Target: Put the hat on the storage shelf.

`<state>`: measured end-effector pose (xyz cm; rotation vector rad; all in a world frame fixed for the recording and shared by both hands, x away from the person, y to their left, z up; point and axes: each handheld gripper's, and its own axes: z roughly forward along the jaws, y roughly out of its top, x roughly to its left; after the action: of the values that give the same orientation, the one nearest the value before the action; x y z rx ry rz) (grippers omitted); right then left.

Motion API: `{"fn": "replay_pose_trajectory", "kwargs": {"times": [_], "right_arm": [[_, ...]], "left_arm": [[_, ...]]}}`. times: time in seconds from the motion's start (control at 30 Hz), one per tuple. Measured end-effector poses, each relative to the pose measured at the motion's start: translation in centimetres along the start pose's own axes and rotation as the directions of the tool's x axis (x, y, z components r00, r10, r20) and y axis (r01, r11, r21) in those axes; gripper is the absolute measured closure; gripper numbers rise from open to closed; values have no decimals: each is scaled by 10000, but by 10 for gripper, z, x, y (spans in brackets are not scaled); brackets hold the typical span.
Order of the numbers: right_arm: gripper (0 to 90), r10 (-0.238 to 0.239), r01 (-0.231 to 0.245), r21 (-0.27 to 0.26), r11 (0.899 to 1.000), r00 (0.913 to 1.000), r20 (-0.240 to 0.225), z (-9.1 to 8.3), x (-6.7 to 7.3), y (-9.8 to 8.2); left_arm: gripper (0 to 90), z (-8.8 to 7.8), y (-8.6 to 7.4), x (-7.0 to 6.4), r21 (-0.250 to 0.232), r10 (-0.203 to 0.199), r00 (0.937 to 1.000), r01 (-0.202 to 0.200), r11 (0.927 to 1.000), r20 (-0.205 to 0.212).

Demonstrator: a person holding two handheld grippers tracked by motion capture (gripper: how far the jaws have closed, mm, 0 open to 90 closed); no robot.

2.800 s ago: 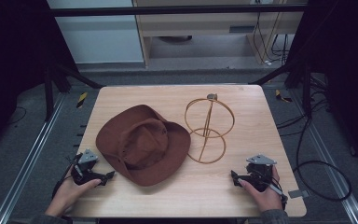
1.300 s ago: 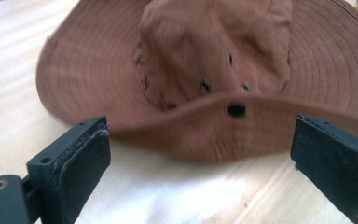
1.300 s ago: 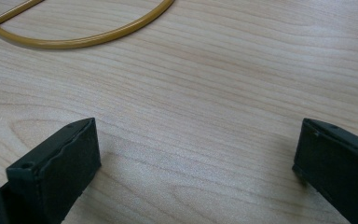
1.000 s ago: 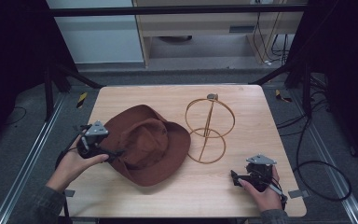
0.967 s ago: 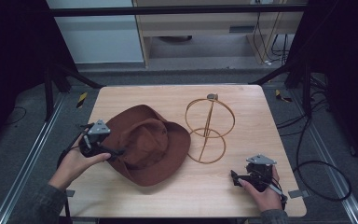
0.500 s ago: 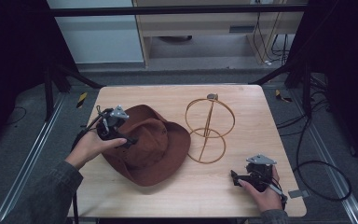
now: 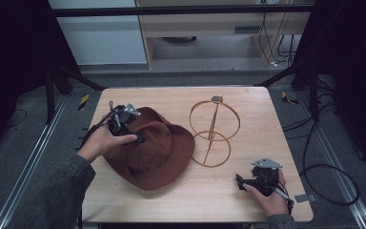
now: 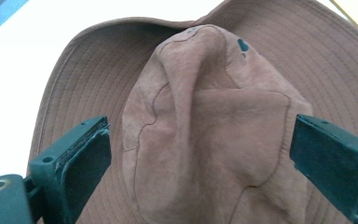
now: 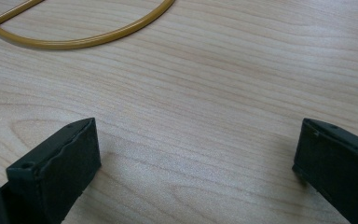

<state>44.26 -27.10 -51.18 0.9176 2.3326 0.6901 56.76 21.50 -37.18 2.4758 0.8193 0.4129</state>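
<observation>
Brown suede wide-brimmed hat (image 7: 152, 148) lies crown-up on the left half of the light wooden table (image 7: 248, 105); gold wire hat stand of two rings on a central rod (image 7: 213, 131) stands upright just to its right, bare. Judged progress: early stage, the hat is not yet gripped or lifted, and the whole move onto the stand is left to do. Left gripper (image 7: 132, 131) sits over the hat's near-left side, the left hand (image 7: 102, 142) wrapped round its body, forearm reaching in from the lower left. In the left gripper view the jaws stand wide apart, straddling the creased crown (image 8: 200, 135) on either side with no contact seen. Right gripper (image 7: 243, 183) rests low near the table's front right corner, well apart from the hat, jaws spread wide over bare wood, holding nothing; the stand's base ring (image 9: 74, 37) lies just ahead of it.
</observation>
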Motion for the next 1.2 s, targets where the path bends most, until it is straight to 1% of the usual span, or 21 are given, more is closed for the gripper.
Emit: {"fn": "replay_pose_trajectory", "kwargs": {"times": [0.07, 0.13, 0.17, 0.2, 0.27, 0.43, 0.47, 0.5, 0.53, 0.6, 0.67, 0.77, 0.8, 0.93, 0.97, 1.0, 1.03, 1.07, 1.1, 1.17, 1.2], "right_arm": [[5, 5, -5, -5, 10000, 10000, -10, 0, 0, 0], [5, -4, 4, 15, 10000, 10000, -2, 0, 0, 0], [5, -11, 11, -5, 10000, 10000, -7, 0, 0, 0], [5, -1, 1, 1, 10000, 10000, -1, 0, 0, 0], [5, -8, 8, -14, 10000, 10000, -10, 0, 0, 0], [5, -12, 11, -24, 10000, 10000, -41, 0, 0, 0], [5, -12, 11, -24, 10000, 10000, -41, 0, 0, 0], [5, 5, -5, -3, 10000, 10000, -2, 0, 0, 0], [5, 5, -5, -3, 10000, 10000, -2, 0, 0, 0], [5, -9, 9, -10, 10000, 10000, -10, 0, 0, 0], [5, -12, 12, -23, 10000, 10000, -44, 0, 0, 0], [5, -16, 16, -22, 10000, 10000, -35, 0, 0, 0], [5, -16, 16, -22, 10000, 10000, -35, 0, 0, 0], [6, -13, 13, -32, 10000, 10000, -51, 0, 0, 0], [6, -16, 16, -25, 10000, 10000, -38, 0, 0, 0], [6, -12, 12, -36, 10000, 10000, -59, 0, 0, 0], [6, -12, 11, -34, 10000, 10000, -46, 0, 0, 0], [6, -12, 11, -34, 10000, 10000, -46, 0, 0, 0], [6, -14, 13, -35, 10000, 10000, -47, 0, 0, 0], [6, -13, 13, -33, 10000, 10000, -46, 0, 0, 0], [6, -8, 7, -32, 10000, 10000, -45, 0, 0, 0]], "left_arm": [[53, 2, 0, 1, 78, 9, 10000, -10, 10000, 16], [81, 5, 1, 1, 206, 15, 10000, -16, 9998, 9], [97, 8, 2, 2, 426, 158, 9999, -158, 9990, 2], [102, 10, 2, 2, 479, 173, 9998, -173, 9987, -3], [114, 13, 1, 2, 511, 112, 9999, -112, 9986, 3], [242, 22, -1, 5, 796, 85, 9999, -93, 9968, 103], [250, 22, -1, 5, 796, 85, 9999, -93, 9968, 103], [271, 25, -1, 5, 813, -38, 9999, 28, 9967, 130], [271, 27, -2, 6, 902, 5, 9999, -21, 9959, 173], [333, 32, -4, 7, 968, -97, 9995, 68, 9953, 305], [375, 34, -4, 7, 1062, 10, 9994, -47, 9943, 346], [448, 35, -3, 6, 1000, 49, 9990, -93, 9949, 435], [448, 35, -2, 5, 1013, 74, 9991, -115, 9948, 408], [630, 37, -1, 4, 1073, 171, 9978, -239, 9939, 636], [630, 37, -1, 3, 1102, 209, 9975, -284, 9935, 681], [670, 37, -1, 3, 1149, 246, 9974, -323, 9929, 681], [747, 37, -1, 3, 1214, 308, 9976, -381, 9919, 615], [781, 37, -1, 3, 1214, 308, 9976, -381, 9919, 615], [781, 37, -1, 2, 1217, 296, 9978, -366, 9919, 590], [865, 35, -1, 3, 1214, 297, 9976, -371, 9919, 622], [878, 34, 0, 4, 1163, 232, 9976, -307, 9927, 657]]}}
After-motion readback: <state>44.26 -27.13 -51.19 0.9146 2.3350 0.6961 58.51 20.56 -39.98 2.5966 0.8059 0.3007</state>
